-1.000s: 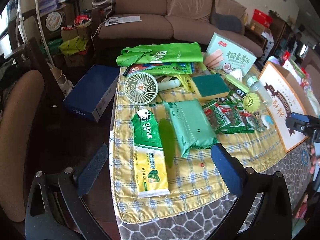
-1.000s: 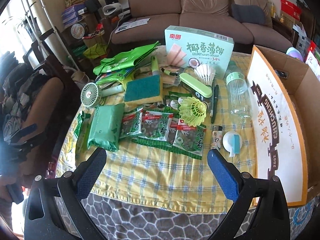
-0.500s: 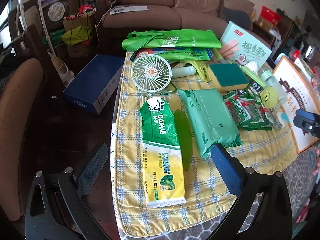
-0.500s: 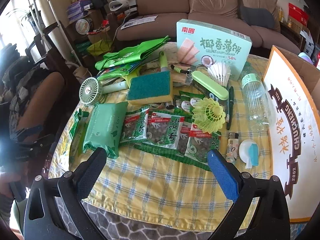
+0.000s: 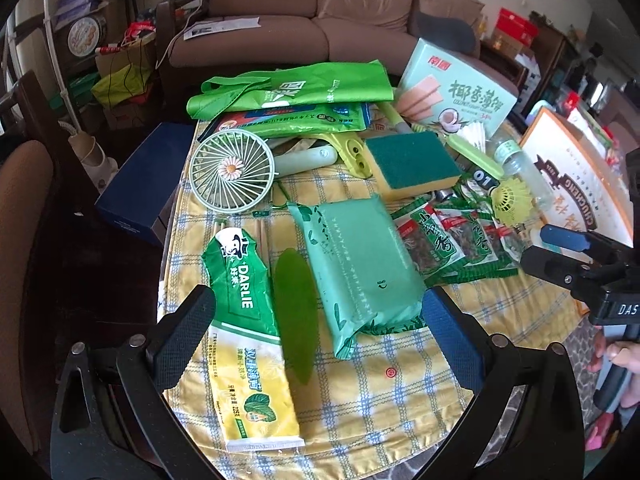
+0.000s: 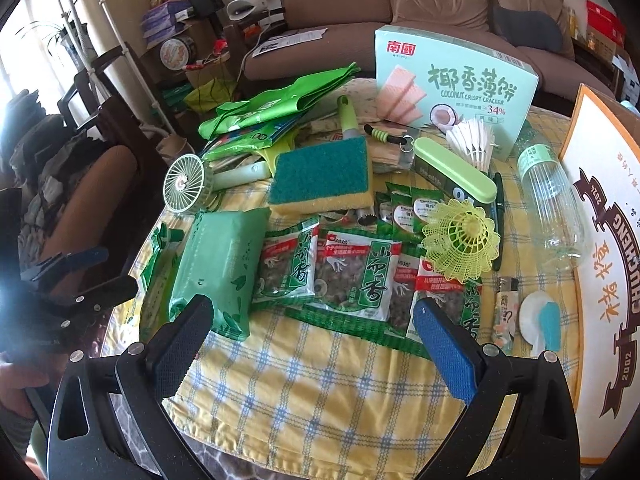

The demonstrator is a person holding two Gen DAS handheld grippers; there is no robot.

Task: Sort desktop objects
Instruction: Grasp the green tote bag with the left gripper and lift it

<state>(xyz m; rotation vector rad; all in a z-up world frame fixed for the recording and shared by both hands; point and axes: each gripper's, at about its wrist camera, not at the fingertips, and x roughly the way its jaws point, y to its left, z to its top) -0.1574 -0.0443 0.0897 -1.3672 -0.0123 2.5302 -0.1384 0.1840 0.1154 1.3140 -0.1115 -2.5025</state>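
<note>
Many green objects lie on a yellow checked cloth (image 5: 384,396). My left gripper (image 5: 320,336) is open and empty above a Darlie toothpaste pack (image 5: 248,328), a flat green leaf-shaped piece (image 5: 296,312) and a green tissue pack (image 5: 356,268). My right gripper (image 6: 312,344) is open and empty just in front of the snack packets (image 6: 352,276), with the tissue pack (image 6: 216,268) at its left. A sponge (image 6: 320,178), a small fan (image 6: 185,189), a yellow shuttlecock (image 6: 464,240) and a cracker box (image 6: 452,84) lie farther back.
A cardboard box (image 6: 600,216) with a printed flap stands at the right edge. A clear bottle (image 6: 552,196), a lighter (image 6: 505,312) and a white-blue hook (image 6: 540,320) lie near it. A chair (image 5: 20,216) and a blue box (image 5: 148,184) are at the left, a sofa (image 5: 320,12) behind.
Both grippers have moved in closer over the cloth; the left one now hovers nearer the toothpaste and tissue pack, the right one nearer the snack packets. Both stay open.
</note>
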